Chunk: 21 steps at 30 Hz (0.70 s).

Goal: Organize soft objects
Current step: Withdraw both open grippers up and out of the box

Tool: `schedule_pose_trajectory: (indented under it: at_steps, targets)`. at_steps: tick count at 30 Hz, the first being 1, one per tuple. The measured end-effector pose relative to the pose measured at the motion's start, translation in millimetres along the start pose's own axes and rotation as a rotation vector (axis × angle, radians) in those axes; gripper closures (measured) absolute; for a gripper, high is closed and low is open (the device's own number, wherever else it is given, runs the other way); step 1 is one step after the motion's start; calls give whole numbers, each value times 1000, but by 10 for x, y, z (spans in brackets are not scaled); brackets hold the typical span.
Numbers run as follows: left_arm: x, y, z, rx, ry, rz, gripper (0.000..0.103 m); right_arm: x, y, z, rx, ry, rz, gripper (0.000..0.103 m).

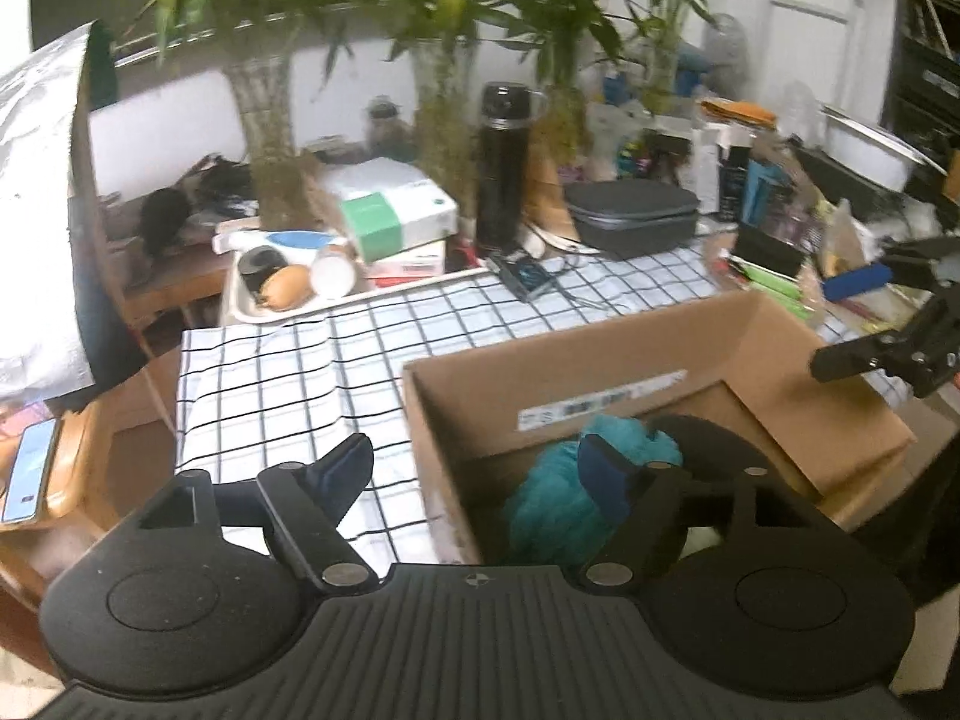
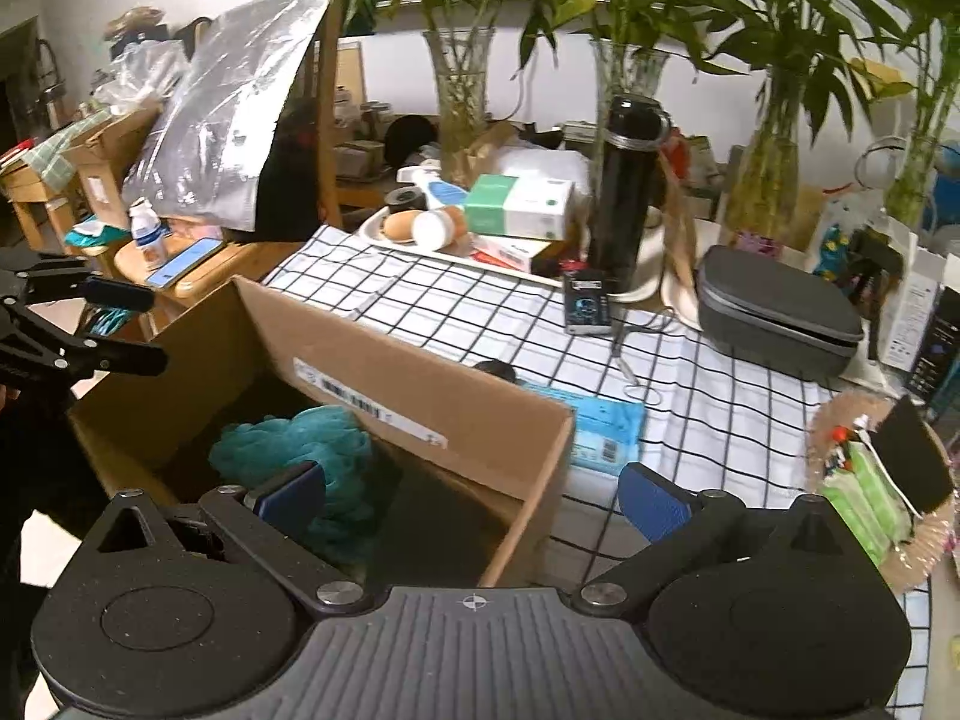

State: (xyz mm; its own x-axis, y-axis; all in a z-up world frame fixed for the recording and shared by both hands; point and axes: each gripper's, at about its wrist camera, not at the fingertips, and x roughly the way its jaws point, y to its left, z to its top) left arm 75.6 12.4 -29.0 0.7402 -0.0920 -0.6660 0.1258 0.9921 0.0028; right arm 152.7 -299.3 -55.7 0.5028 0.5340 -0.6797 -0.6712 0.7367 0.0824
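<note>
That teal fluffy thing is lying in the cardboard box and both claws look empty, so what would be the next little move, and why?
Probably swing the right gripper toward the light blue packet lying on the checked cloth just outside the cardboard box. The teal fluffy thing already lies inside, and both the right and the left gripper stand open with nothing held, so a next pick seems due. Whether the packet is soft I cannot tell.

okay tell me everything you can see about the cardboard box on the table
The cardboard box is plain brown corrugated board, open at the top, with a white barcode label on an inner wall. It stands upright on the checked tablecloth near the table's front edge. A fluffy teal soft item lies inside. Both open grippers hover over its rim; neither visibly touches it.
</note>
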Motion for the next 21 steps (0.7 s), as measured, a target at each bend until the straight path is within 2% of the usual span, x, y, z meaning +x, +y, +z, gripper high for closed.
schedule_pose_trajectory:
  at_steps: [3, 6, 9, 21]
  targets:
    - [-14, 45, 3, -33, -23, 10, 26, 7, -20, -2, 10, 0, -11, 0]
    - [-21, 71, 6, -45, -46, 24, 20, 9, -18, -1, 10, -1, -14, 0]
    - [-8, 91, 14, -56, -44, 18, 16, 12, -21, -1, 9, -2, -17, 0]
    - [54, 108, 75, -8, -10, 18, 16, 55, -76, 26, 42, -10, -65, 0]
